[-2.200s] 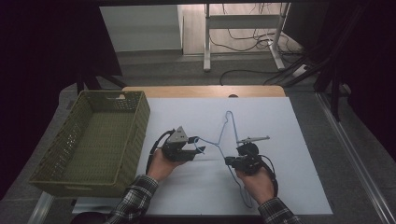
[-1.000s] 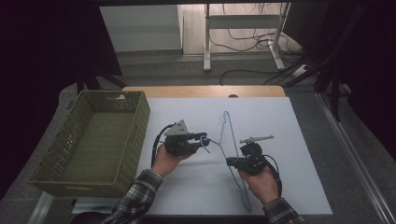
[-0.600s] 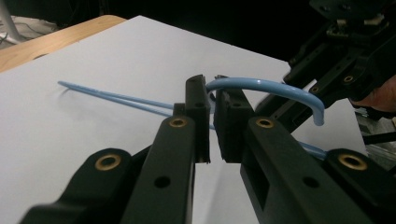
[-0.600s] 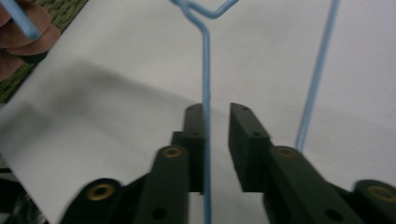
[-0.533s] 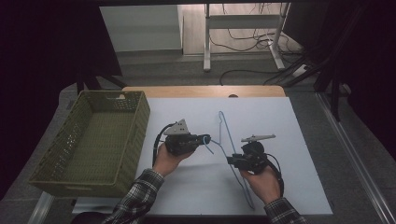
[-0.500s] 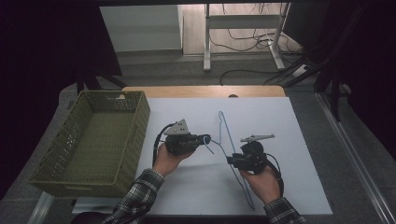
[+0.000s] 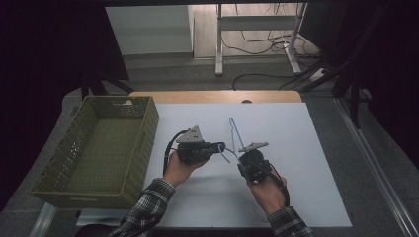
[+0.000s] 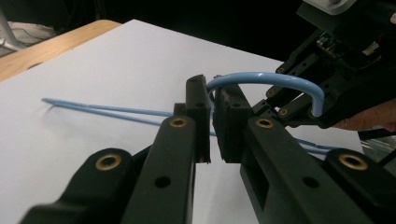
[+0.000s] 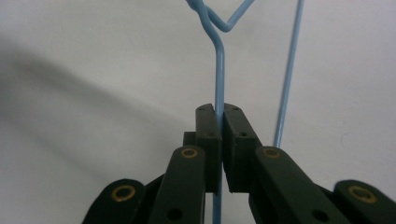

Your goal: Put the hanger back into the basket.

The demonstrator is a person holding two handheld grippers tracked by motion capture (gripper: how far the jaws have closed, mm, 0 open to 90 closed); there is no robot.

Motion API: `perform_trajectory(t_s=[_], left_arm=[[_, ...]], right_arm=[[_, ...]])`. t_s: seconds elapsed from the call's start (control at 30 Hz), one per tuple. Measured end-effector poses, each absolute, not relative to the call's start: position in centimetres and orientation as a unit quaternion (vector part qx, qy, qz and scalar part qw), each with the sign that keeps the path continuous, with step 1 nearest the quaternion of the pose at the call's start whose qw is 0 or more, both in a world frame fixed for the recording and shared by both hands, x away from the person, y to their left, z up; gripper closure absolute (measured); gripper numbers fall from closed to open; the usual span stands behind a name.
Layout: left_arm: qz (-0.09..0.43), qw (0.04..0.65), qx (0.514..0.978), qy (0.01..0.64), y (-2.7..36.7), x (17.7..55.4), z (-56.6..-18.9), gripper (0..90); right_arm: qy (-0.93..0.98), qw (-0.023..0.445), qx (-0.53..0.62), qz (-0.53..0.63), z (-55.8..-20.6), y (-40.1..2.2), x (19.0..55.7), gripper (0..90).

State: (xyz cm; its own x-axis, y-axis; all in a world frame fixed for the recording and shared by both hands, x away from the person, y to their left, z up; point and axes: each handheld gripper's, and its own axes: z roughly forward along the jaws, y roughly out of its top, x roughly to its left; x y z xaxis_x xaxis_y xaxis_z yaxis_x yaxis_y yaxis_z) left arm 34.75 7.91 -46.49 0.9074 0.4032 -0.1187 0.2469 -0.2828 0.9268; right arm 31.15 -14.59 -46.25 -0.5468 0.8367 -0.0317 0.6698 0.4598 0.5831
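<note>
The white table (image 7: 296, 148) carries a green woven basket (image 7: 99, 148) at its left side, with nothing in it, and in the middle the person works with a light blue wire hanger (image 7: 234, 132).

Compared with two seconds ago, the hanger is no longer lying flat and wide on the table. Then its triangle was spread between the two hands; now it stands more on its edge and looks narrow from above, its far end pointing away from the person. I think this means the hanger has been lifted and turned, perhaps to carry it to the basket.

The right gripper (image 9: 218, 116) has its jaws pressed together on the straight neck of the hanger, just under the twisted part. The left gripper (image 8: 211, 100) has moved closer to the right one. Its jaws are almost together, with only a thin gap, and the curved hook of the hanger comes out from between the tips. It seems to pinch the wire there, but the contact itself is hidden, so I cannot tell for sure.
</note>
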Motion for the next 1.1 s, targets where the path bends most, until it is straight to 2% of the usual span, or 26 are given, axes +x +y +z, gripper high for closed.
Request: perform_trajectory(t_s=[0.07,0.17,0.23,0.27,0.37,0.4,0.47,0.5,0.63,0.67,0.73,0.93,0.97,1.1], left_arm=[[0.075,0.566,0.795,0.204,7.9,34.6,-46.3,83.7],[0.083,0.565,0.797,0.198,7.8,34.3,-45.8,69.8],[0.089,0.56,0.8,0.195,7.8,34.1,-45.5,68.1],[0.095,0.556,0.802,0.196,7.8,33.9,-45.3,60.1],[0.099,0.554,0.803,0.198,8.0,33.7,-45.0,55.2],[0.102,0.547,0.806,0.2,8.2,33.5,-44.7,48.2],[0.102,0.544,0.808,0.202,8.3,33.3,-44.5,46.5],[0.101,0.542,0.809,0.203,8.4,33.2,-44.4,39.3],[0.1,0.529,0.816,0.21,8.7,32.4,-43.6,29.4],[0.1,0.527,0.816,0.214,8.8,32.2,-43.5,29.4],[0.1,0.521,0.819,0.221,9.0,31.7,-43.1,21.7],[0.083,0.494,0.831,0.239,10.3,30.4,-42.2,14.9],[0.08,0.487,0.837,0.236,10.5,30.2,-42.1,11.7],[0.071,0.474,0.846,0.234,11.3,29.1,-42.3,11.2]], right_arm=[[0.838,0.17,0.447,0.265,-46.0,-14.7,31.0,87.2],[0.832,0.176,0.441,0.287,-44.9,-15.3,30.8,87.5],[0.829,0.172,0.441,0.299,-44.6,-15.6,30.8,87.5],[0.826,0.158,0.441,0.312,-44.1,-16.2,30.9,87.5],[0.824,0.15,0.441,0.323,-43.8,-16.9,30.9,87.5],[0.82,0.139,0.445,0.333,-43.4,-17.5,31.0,87.5],[0.819,0.13,0.445,0.338,-43.2,-17.8,31.0,87.5],[0.818,0.116,0.444,0.347,-42.7,-18.5,31.1,87.5],[0.824,0.092,0.433,0.353,-42.1,-19.4,31.1,87.4],[0.824,0.092,0.433,0.353,-42.1,-19.4,31.1,87.4],[0.832,0.078,0.422,0.353,-41.9,-19.8,30.9,87.4],[0.845,0.036,0.394,0.361,-41.5,-20.3,30.4,87.4],[0.85,0.025,0.38,0.363,-41.4,-20.4,30.2,87.4],[0.855,0.003,0.367,0.368,-41.2,-20.4,29.9,87.4]])
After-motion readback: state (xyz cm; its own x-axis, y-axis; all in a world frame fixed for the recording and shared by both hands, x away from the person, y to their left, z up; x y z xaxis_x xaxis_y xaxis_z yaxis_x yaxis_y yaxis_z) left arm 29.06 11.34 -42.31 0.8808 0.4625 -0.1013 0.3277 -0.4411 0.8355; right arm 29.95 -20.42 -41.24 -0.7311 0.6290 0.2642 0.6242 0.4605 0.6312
